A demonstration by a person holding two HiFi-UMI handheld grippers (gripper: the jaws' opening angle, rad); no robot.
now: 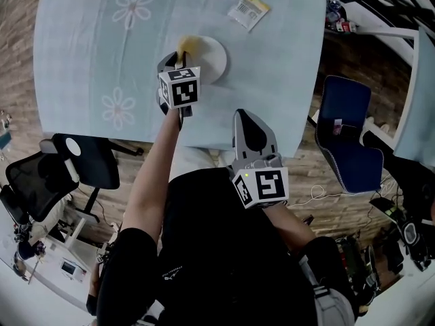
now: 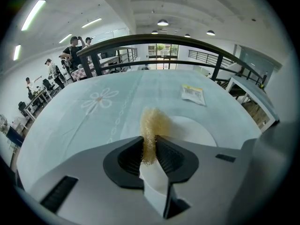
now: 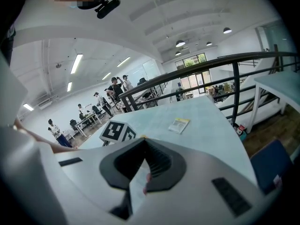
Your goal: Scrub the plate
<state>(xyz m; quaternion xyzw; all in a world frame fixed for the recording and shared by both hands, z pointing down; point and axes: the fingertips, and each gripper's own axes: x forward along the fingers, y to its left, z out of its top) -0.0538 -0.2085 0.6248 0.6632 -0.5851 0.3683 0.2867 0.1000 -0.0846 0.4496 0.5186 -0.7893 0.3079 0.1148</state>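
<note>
1. The left gripper [image 1: 179, 58] has its jaws clenched on a yellow scrubber [image 2: 152, 124].
2. The scrubber sits over the left rim of the white plate [image 1: 215, 61].
3. The plate lies on the pale blue desk [image 1: 279, 80], with a small packet [image 1: 248, 10] well beyond it.
4. The right gripper [image 3: 144, 163] is at the desk's near edge, its jaws pressed together with nothing between them.

Small yellow-and-white packet [image 1: 248, 9] lying flat toward the far side of the pale blue, flower-printed table [image 1: 81, 60]. Blue chair [image 1: 346, 100] stands off the table's right side, and a black office chair [image 1: 85, 158] sits at the near-left corner, both on the wood floor [image 1: 20, 19]. Dark railing [image 2: 187, 40] curves beyond.
</note>
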